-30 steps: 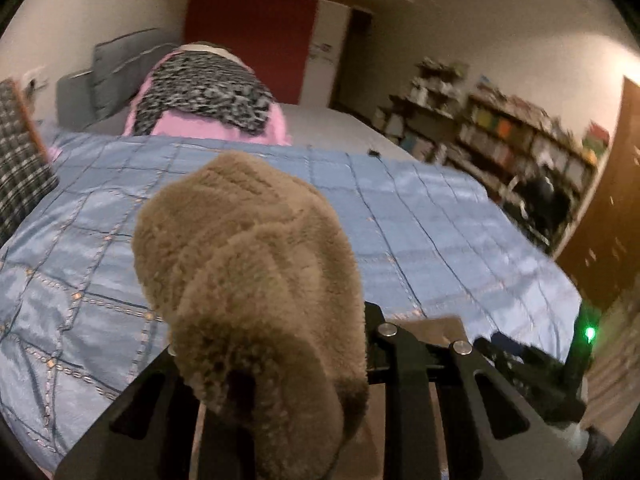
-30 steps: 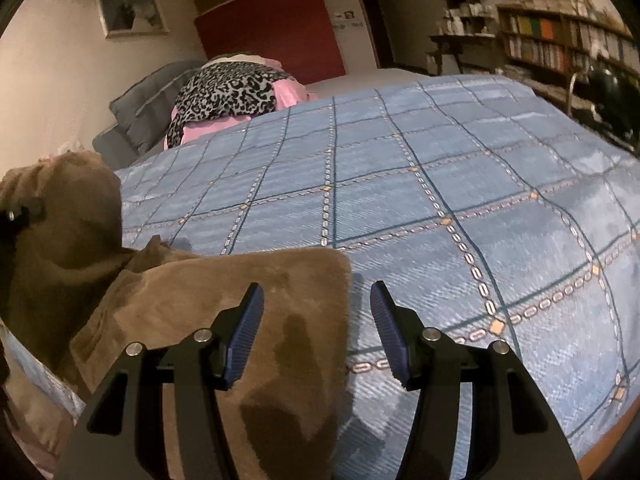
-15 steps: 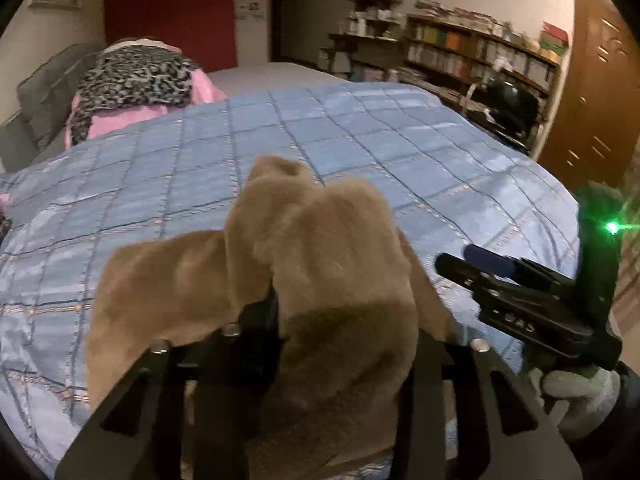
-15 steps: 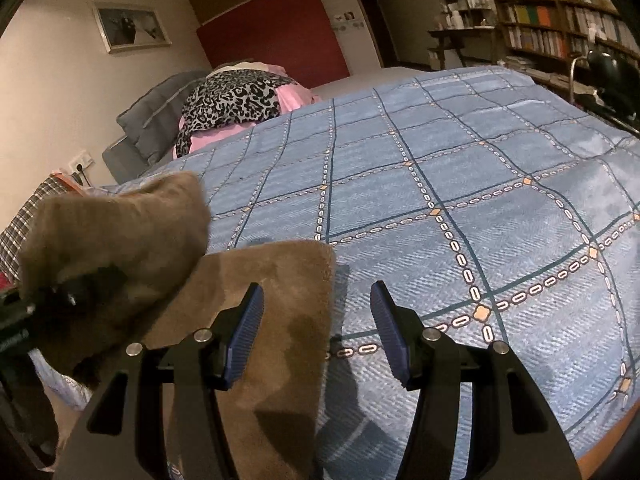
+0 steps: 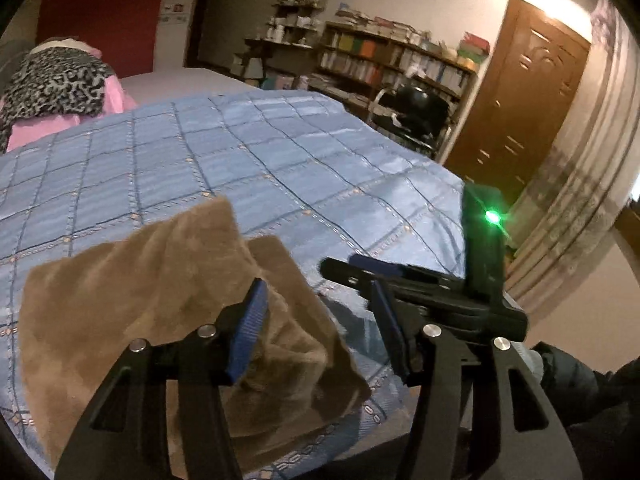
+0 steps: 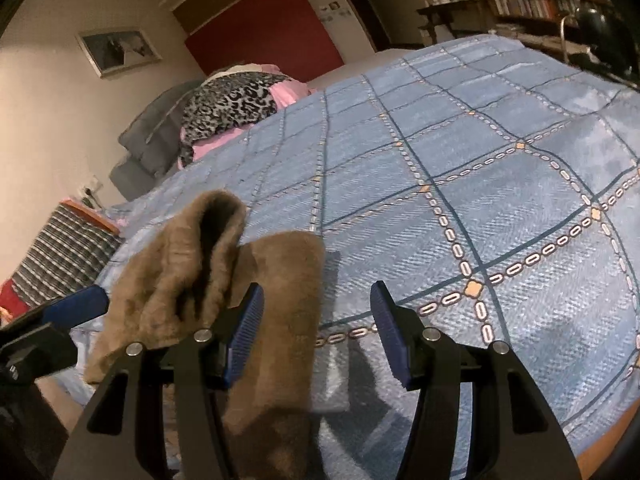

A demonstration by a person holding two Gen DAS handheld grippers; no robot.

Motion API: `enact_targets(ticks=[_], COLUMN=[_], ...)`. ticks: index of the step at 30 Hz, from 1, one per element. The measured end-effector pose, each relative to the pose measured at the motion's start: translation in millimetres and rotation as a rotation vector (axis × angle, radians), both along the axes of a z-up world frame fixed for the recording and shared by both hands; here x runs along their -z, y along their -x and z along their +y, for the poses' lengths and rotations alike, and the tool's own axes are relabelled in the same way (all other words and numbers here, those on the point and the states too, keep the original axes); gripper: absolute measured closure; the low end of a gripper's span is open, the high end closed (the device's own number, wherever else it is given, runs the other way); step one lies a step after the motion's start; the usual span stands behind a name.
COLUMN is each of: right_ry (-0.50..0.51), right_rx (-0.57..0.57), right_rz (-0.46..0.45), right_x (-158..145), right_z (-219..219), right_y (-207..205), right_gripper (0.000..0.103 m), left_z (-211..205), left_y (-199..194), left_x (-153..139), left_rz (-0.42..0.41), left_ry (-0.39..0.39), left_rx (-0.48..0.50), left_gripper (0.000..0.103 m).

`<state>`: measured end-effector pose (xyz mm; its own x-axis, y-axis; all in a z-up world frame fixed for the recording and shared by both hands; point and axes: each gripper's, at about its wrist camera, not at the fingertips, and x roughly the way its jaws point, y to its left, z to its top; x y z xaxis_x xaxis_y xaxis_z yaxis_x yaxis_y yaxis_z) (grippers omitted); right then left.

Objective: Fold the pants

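Observation:
The brown fleece pants point(image 5: 132, 292) lie bunched at the near edge of the blue quilted bed point(image 5: 248, 168), with one fold standing up. My left gripper point(image 5: 318, 326) is open and empty, its left finger just over the pants' right edge. In the right wrist view the pants point(image 6: 200, 272) lie at the lower left, partly hanging over the bed edge. My right gripper point(image 6: 316, 334) is open and empty, its left finger above the pants' right edge. The right gripper also shows in the left wrist view point(image 5: 420, 284).
A leopard-print and pink pile point(image 5: 56, 92) lies at the bed's far end by grey pillows point(image 6: 152, 140). A plaid cloth point(image 6: 60, 256) lies left of the bed. Bookshelves point(image 5: 396, 64), a black chair point(image 5: 416, 116) and a brown door point(image 5: 516, 108) stand to the right.
My left gripper has let go of the pants and opened; they dropped onto the bed in a heap. The left camera has swung right. My right gripper stayed open.

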<state>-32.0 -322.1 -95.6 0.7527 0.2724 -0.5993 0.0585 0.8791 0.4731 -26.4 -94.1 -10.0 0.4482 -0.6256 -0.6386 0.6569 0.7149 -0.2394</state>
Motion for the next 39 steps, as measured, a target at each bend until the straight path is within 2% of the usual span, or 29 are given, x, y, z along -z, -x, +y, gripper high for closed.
enact_targets(ticks=[6,9,12,16,18,20,24,25,26,29,33,37,39], right_ry=[-0.104,-0.175,-0.205,-0.206,-0.242,-0.284,-0.256,-0.254,-0.247,-0.213,-0.222,-0.146,-0.112], right_rx=[-0.100,-0.149,-0.183,-0.217,-0.238,-0.247,-0.248,-0.255,-0.272,-0.302,-0.319,-0.309,-0.293], right_rz=[-0.013,0.003,0.015,0.096,0.139,0.178,0.197,0.195,0.192,0.180,0.103,0.004,-0.013], right_x=[-11,-13,-16,-7,1,9,14,13,12,9,-17,-49,-51], right_z=[15,24,35,53,61,67,78,81,85,89,75,60,49], right_y=[-2,-9,-18,-34,-42,-49,-53,-53,-54,-51,-37,-18,-11], right_gripper=[0.047,0.047,0.047,0.047,0.047,0.041,0.040,0.042,0.054,0.069,0.074,0.074,0.074], left_z=[51,77,98,118,127,132,141,143,143,147,149,139,132], left_y=[-22,-30,-35,-40,-43,-46,-54,-55,-56,-59,-60,-60,-59], left_x=[-12,-11,-9,0,7,14,29,33,36,41,39,41,47], left_rz=[-0.018,-0.008,-0.009,0.011,0.021,0.034,0.067,0.075,0.082,0.092,0.084,0.081,0.084], left_ry=[0.023,0.034,0.028,0.031,0.028,0.028,0.021,0.020,0.019,0.019,0.037,0.049,0.043], left_rx=[-0.157,-0.238,-0.290,-0.338,-0.359,-0.374,-0.400,-0.403,-0.407,-0.417,-0.424,-0.397,-0.372], left_gripper=[0.044,0.043,0.042,0.041,0.041,0.041,0.041,0.041,0.040,0.038,0.034,0.034,0.034])
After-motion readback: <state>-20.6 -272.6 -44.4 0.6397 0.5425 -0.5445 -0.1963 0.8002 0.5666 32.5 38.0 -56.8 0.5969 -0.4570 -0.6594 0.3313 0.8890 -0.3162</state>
